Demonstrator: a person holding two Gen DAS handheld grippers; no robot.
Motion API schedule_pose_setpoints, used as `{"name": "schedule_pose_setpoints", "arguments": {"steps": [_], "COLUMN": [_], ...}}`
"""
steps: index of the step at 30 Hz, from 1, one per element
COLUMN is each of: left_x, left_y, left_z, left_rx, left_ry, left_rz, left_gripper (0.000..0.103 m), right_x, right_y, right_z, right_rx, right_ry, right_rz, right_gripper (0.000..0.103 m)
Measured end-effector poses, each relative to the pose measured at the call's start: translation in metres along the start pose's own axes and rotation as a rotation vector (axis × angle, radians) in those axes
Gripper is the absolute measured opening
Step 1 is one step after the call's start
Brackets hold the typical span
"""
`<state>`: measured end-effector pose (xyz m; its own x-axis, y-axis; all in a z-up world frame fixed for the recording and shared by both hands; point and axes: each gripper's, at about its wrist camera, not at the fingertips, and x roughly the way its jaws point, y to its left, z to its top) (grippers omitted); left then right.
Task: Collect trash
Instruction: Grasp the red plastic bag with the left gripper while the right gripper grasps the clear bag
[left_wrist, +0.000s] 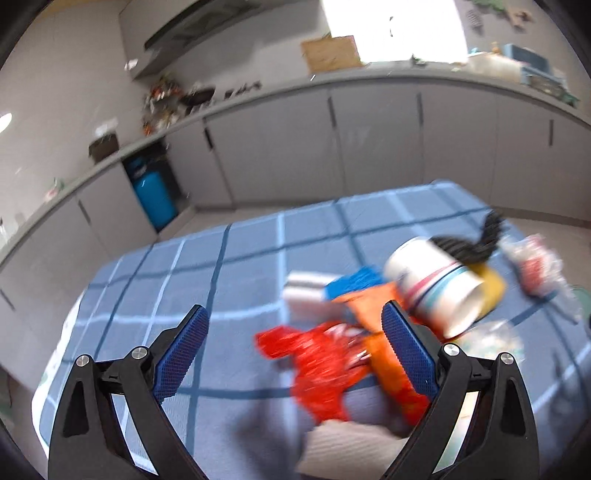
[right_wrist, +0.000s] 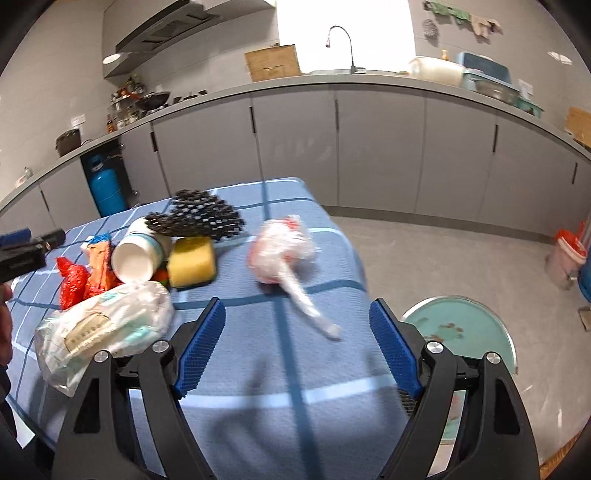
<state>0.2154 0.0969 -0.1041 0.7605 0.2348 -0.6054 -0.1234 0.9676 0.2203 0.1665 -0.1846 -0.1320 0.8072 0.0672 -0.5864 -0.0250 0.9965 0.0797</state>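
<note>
a grey kitchen fills the background: cabinets (right_wrist: 376, 147) run across the upper half of both views, with a sink tap (right_wrist: 341, 44) at top centre and a blue gas cylinder (right_wrist: 107, 192) at left. in the lower half stands a worktop under a blue checked cloth (right_wrist: 288, 369).

in the right wrist view the trash sits on the cloth. a crumpled clear bag (right_wrist: 284, 251) with red marks lies near the centre, its twisted tail reaching toward the lower right. left of it are a yellow sponge (right_wrist: 192, 262), a tipped white cup (right_wrist: 138, 254), a black mesh (right_wrist: 199, 214) behind them, a red wrapper (right_wrist: 72, 282), an orange wrapper (right_wrist: 99, 267) and a clear tissue pack (right_wrist: 103, 332) at lower left. a round teal bin lid (right_wrist: 461, 332) shows on the floor at lower right.

the right gripper (right_wrist: 297, 347) is spread wide, nothing between its blue pads, just short of the bag's tail. the left gripper (left_wrist: 293, 350) is also spread wide, hovering over the blurred red wrapper (left_wrist: 317, 369) and orange wrapper (left_wrist: 384, 332), with the cup (left_wrist: 436, 284) at right.
</note>
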Motion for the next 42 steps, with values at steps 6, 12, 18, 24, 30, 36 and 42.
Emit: {"name": "schedule_pose_setpoints", "arguments": {"steps": [6, 12, 18, 24, 30, 36, 42], "left_x": [0.029, 0.045, 0.056, 0.048, 0.029, 0.002, 0.005], "left_y": [0.005, 0.004, 0.011, 0.019, 0.033, 0.043, 0.039], "left_z": [-0.013, -0.021, -0.026, -0.023, -0.006, 0.018, 0.034], "left_rx": [-0.011, -0.025, -0.057, -0.078, -0.101, -0.101, -0.106], "left_ry": [0.087, 0.134, 0.179, 0.167, 0.094, -0.044, -0.072], "left_rz": [-0.043, -0.065, -0.119, -0.139, -0.116, -0.040, -0.033], "left_gripper": [0.093, 0.093, 0.061, 0.023, 0.019, 0.019, 0.019], "right_x": [0.005, 0.006, 0.010, 0.007, 0.014, 0.045, 0.085], "right_y": [0.017, 0.014, 0.017, 0.017, 0.015, 0.017, 0.018], "right_z": [0.005, 0.007, 0.006, 0.015, 0.035, 0.051, 0.051], "right_rx": [-0.031, -0.030, -0.031, -0.031, -0.025, -0.034, -0.037], "right_ry": [0.004, 0.006, 0.010, -0.017, -0.034, -0.014, 0.060], "right_rz": [0.007, -0.009, -0.005, -0.011, -0.034, -0.070, -0.078], "right_gripper": [0.085, 0.086, 0.086, 0.086, 0.086, 0.085, 0.080]}}
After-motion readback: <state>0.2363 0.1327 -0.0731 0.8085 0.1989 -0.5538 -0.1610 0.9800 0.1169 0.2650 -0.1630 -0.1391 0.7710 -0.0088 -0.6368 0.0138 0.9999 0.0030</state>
